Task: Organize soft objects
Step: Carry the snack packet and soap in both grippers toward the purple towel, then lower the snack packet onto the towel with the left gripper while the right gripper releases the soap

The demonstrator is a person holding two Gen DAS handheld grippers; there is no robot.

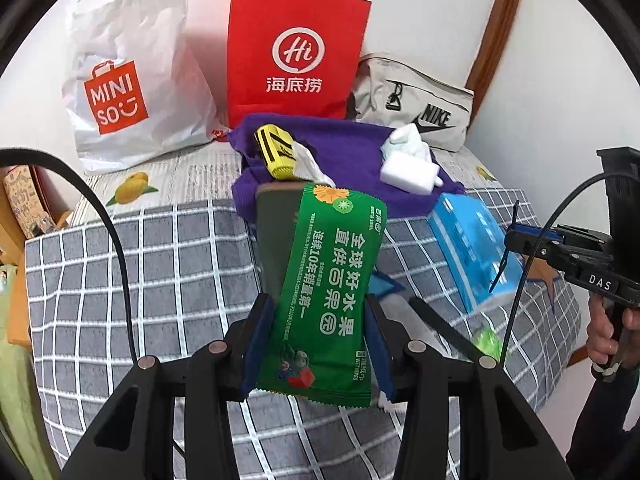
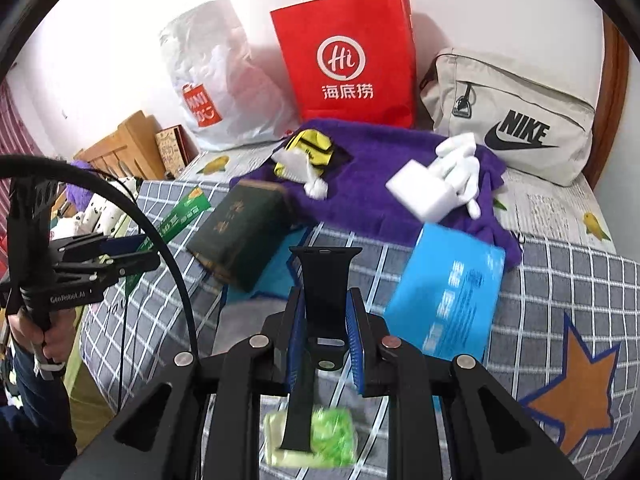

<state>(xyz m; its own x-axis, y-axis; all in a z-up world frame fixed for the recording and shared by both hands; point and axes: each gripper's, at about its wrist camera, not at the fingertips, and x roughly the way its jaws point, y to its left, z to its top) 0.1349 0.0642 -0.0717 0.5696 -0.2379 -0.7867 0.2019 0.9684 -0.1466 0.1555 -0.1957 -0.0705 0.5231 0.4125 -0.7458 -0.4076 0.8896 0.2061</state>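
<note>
Two hand-held grippers work over a bed covered in a grey and white checked sheet (image 1: 160, 264). The left gripper (image 1: 316, 344) pinches a green packet of wet wipes (image 1: 328, 292) between its blue-padded fingers, the packet standing up and tilted away from the camera, lifted above the sheet. Just beyond the packet lies a dark green book (image 2: 240, 232), partly hidden behind it in the left view. The right gripper (image 2: 326, 340) is pressed together on a black watch strap (image 2: 324, 280), which runs up between its fingers and hangs down below them. Directly beneath the right gripper a small green and pale yellow soft item (image 2: 312, 436) lies on the sheet, blurred. To the right gripper's front right a blue pack of tissues (image 2: 448, 288) lies tilted, also blurred. Farther ahead of both grippers a purple towel (image 2: 380, 168) is spread out, carrying a yellow and black pouch (image 2: 312, 148), a crumpled white tissue (image 2: 308, 172) touching it, a white sponge block (image 2: 420, 192) and a white glove (image 2: 460, 164) beside the block. Against the wall behind the towel stand a white MINISO plastic bag (image 1: 120, 92), a red paper bag (image 1: 296, 52) and a beige Nike bag (image 2: 512, 120).
</note>
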